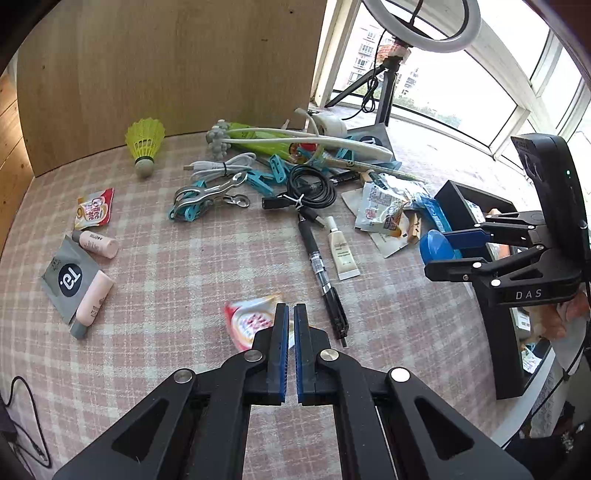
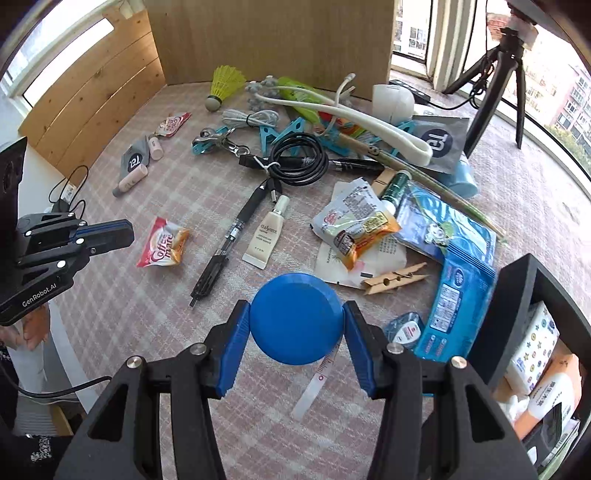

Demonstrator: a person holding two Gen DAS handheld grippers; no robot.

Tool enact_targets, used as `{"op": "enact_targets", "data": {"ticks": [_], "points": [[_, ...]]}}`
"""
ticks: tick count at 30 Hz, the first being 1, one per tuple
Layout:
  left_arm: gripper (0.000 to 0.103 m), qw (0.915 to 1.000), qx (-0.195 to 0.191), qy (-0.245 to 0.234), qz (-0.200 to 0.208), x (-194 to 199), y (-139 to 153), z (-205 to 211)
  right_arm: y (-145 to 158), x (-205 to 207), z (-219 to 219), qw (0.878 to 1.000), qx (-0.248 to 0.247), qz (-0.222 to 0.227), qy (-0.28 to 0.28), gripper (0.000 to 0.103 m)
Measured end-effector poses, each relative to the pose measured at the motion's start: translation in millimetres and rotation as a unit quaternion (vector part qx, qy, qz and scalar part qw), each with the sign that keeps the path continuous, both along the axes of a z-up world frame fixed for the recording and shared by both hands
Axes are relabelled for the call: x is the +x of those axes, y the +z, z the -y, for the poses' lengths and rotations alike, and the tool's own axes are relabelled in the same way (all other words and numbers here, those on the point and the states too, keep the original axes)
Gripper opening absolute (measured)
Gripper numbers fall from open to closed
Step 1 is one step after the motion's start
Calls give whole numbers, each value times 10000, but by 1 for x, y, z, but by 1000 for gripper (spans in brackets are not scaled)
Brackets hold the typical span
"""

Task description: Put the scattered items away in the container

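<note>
Bkgd: wood panel (image 1: pixel 166 74) upright at rear of checked tablecloth (image 1: pixel 166 295). Ring light (image 1: pixel 424 33) on black tripod (image 2: pixel 498 70) by window (image 1: pixel 461 88). Black cable (image 1: pixel 26 417) at cloth's near-left edge.

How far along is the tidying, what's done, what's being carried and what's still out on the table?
Early days. The black container already holds a few packets. The right gripper is shut on a blue round tape measure, lifted off the table. The left gripper is shut, with nothing seen between its fingers, above a Coffee-mate sachet. Still scattered: black pen, cream tube, shuttlecock, black cable, clothes pegs, wipes.
</note>
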State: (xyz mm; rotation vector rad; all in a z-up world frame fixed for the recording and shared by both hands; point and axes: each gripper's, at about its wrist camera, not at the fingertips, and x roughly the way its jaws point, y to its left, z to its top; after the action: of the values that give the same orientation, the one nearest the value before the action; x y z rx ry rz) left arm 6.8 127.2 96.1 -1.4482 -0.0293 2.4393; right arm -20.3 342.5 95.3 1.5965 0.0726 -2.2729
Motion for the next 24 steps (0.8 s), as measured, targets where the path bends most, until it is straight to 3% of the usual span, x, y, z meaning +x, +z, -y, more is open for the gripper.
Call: {"op": "enact_targets", "data": {"ticks": [2,5,6,7,8,11,15,19,21,23,24], "points": [[0,9999,60,-102,39,-2,2,-7,5,6,-11,9997,-60,-70,-212,49],[2,9999,-163,-35,-8,-1,-1,-7,14,15,-31,9989,-98,-150,-442,49],[11,9998,-167,18,109,-3,-5,-3,15,19,-36,9985,-102,-166,-504,49],[35,9994,-222,185,209,-5,-10,3,16,23,-42,9983,-105,-161,-553,49],[44,9988,-260,324,251,-6,-15,8,15,26,-45,9980,-96,-160,-605,49],[52,9981,-467,204,345,-7,-28,11,9,32,-48,9976,-131,-83,-673,49],[74,9954,-903,-132,300,-11,-39,2,-2,34,-44,9975,-110,37,-694,49],[76,9901,-1301,-365,387,-22,-55,-5,-9,33,-40,9975,-113,158,-681,49],[75,9894,-1321,-374,476,-27,-62,-5,-10,32,-39,9975,-76,164,-678,49],[66,9913,-1195,-258,497,-28,-66,-2,-11,29,-38,9975,-73,166,-676,49],[55,9927,-1067,-224,509,-27,-65,0,-11,29,-38,9975,-69,164,-684,49]]}}
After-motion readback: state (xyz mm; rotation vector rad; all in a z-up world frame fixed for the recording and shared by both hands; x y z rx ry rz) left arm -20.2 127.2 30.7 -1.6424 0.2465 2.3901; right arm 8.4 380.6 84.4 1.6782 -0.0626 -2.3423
